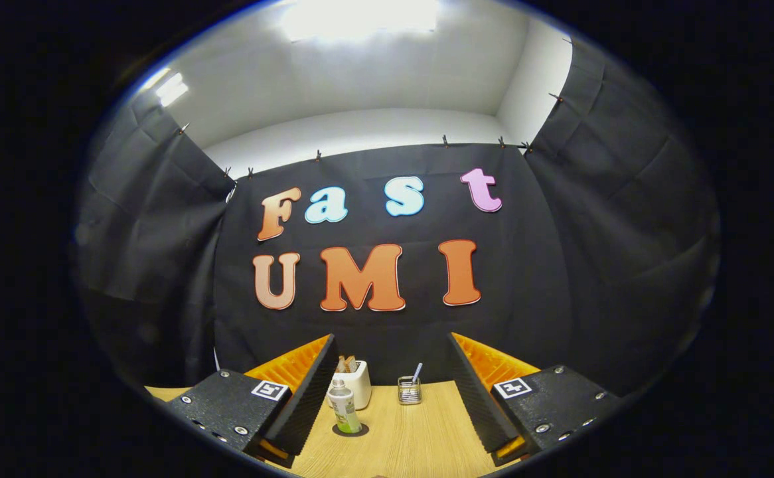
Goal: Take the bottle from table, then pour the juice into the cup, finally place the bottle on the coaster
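Two fingers of the gripper [390,392] stand spread wide apart above a light wooden table [420,441], pinching nothing. Between them, closer to the left finger, a small clear bottle [344,406] with a white cap and greenish juice stands upright on a dark round coaster [350,430]. Just behind the bottle sits a white holder [359,385] with brownish items sticking out of its top. To its right, apart from both, a small clear cup [409,390] holds a pale straw-like stick; the contents are otherwise too small to tell. Black cloth forms the booth wall beyond the table.
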`<state>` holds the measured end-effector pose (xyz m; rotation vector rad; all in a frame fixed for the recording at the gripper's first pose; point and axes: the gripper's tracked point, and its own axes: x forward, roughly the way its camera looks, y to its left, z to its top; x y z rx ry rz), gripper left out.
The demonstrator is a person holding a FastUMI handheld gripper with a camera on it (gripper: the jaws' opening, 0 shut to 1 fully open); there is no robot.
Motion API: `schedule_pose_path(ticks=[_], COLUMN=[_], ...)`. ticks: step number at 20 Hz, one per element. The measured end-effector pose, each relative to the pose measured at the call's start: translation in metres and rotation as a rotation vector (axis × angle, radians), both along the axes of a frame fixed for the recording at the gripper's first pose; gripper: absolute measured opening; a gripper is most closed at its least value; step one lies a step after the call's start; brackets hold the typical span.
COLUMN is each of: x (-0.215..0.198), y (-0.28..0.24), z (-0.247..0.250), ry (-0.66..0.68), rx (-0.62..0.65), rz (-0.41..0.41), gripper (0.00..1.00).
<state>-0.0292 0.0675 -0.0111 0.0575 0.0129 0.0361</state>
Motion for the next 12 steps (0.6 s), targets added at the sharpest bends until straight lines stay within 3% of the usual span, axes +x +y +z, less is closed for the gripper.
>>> schedule_pose_path(ticks=[12], x=[0.007], y=[0.008], z=[-0.008], ry=[-0.006], rx=[-0.076], rz=[0.002], gripper=[0.97])
